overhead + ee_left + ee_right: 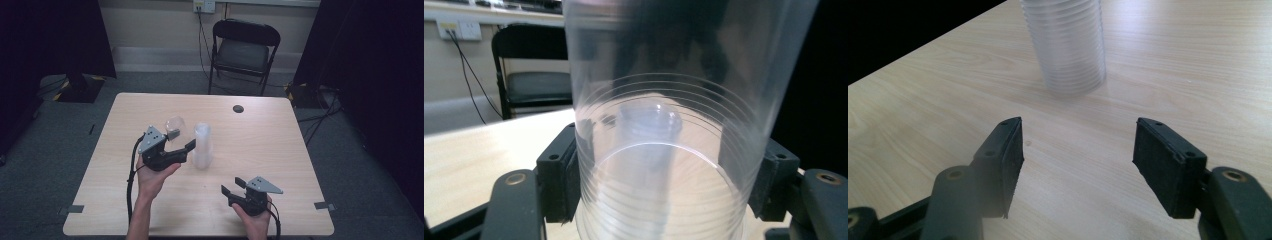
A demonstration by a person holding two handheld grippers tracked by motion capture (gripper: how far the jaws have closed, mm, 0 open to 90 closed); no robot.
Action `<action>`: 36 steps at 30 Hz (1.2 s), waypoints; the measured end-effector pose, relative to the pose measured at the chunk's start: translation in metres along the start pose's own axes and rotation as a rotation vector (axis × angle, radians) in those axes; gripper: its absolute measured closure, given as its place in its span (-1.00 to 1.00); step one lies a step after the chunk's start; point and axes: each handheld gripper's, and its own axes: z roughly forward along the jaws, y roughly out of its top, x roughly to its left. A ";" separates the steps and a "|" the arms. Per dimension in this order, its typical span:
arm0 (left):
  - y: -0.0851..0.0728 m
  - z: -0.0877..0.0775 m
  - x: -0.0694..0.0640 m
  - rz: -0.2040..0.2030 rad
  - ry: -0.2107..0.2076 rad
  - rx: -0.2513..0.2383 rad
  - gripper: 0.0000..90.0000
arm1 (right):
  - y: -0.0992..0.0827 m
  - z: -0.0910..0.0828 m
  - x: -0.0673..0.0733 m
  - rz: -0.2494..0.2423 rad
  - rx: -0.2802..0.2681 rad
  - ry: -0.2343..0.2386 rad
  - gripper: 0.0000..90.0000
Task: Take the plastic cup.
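Here I am at the pale wooden table [260,130], and the job in hand looks like peeling single cups off a stack. The stack of clear cups [202,146] stands upright near the middle of the table, well ahead of my right gripper [229,188], which rests low at the near edge with its jaws spread wide and nothing between them. From that gripper's own camera the stack [1068,45] sits just beyond the pads, ribbed rim upon rim, a touch blurred.

Now the left gripper [181,139]: it has one clear plastic cup [175,124] pinched across its body, lifted off the table just left of the stack. Up close, the cup [664,150] is see-through, thin-walled, ringed with fine ridges, mouth toward the camera, my pads [561,175] pressing on either wall. It will flex easily, I reckon.

I'd judge the cup is ready to be carried away from the stack and set down. Next move calls for a gentle placing and a slow release, so it doesn't tip or crumple.
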 end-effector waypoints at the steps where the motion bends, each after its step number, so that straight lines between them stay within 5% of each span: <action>1: -0.002 -0.001 -0.001 -0.008 -0.002 -0.009 -0.33 | 0.000 0.000 0.000 0.002 -0.001 0.007 -0.20; 13: -0.032 -0.004 -0.004 -0.058 -0.034 0.058 -0.32 | 0.003 0.003 0.005 -0.026 -0.007 0.030 -0.23; 22: -0.058 -0.005 -0.002 -0.147 -0.089 0.095 -0.32 | 0.004 0.005 0.013 -0.045 -0.031 0.073 -0.19; 36: -0.083 -0.006 -0.003 -0.274 -0.153 0.092 -0.29 | 0.004 0.014 0.029 -0.160 -0.018 0.104 -0.02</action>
